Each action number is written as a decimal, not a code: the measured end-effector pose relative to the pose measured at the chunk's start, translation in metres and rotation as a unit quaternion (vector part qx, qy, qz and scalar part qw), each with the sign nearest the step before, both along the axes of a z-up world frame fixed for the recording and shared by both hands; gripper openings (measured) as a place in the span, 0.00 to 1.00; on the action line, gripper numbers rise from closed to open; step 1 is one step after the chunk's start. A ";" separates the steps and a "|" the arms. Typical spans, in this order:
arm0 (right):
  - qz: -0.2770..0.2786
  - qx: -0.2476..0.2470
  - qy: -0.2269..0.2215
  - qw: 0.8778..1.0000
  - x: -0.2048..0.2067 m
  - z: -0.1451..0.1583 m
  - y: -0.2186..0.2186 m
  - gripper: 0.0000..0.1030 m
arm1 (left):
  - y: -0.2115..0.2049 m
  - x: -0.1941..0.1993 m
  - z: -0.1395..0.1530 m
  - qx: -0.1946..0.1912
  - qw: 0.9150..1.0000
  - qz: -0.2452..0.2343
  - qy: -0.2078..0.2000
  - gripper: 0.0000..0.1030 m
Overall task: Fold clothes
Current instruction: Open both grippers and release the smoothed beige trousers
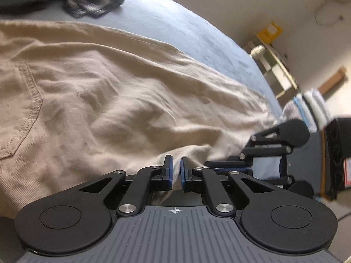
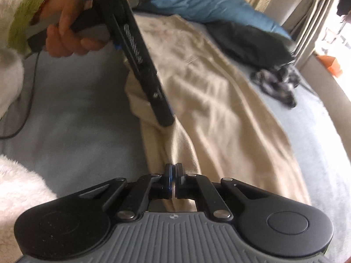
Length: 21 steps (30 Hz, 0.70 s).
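Beige trousers (image 1: 109,87) lie spread over a pale blue bed sheet (image 1: 175,22), with a back pocket showing at the left of the left wrist view. My left gripper (image 1: 176,168) is shut on a fold of their near edge, and cloth runs between the blue pads. In the right wrist view the trousers (image 2: 219,98) stretch away up the bed. There my right gripper (image 2: 175,171) is shut on the cloth, where a raised ridge leads into its pads. That ridge runs back to the left gripper (image 2: 166,120), held by a hand (image 2: 65,37). The right gripper (image 1: 207,164) sits just right of the left.
A dark garment (image 2: 248,41) and a black-and-white patterned piece (image 2: 274,81) lie further up the bed, beside a blue cover (image 2: 208,0). A fluffy white sleeve (image 2: 17,186) and a black cable (image 2: 28,109) are at the left. Shelves (image 1: 276,70) stand past the bed's edge.
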State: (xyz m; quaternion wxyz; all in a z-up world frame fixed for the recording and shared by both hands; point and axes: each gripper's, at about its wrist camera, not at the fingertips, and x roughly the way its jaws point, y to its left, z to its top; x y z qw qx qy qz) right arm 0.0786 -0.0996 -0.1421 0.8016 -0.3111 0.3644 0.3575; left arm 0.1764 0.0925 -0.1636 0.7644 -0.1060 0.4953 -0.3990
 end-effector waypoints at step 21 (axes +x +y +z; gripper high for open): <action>-0.068 0.036 0.088 0.993 0.000 0.011 -0.017 0.02 | 0.028 -0.020 0.022 0.004 0.999 0.032 -0.022 0.08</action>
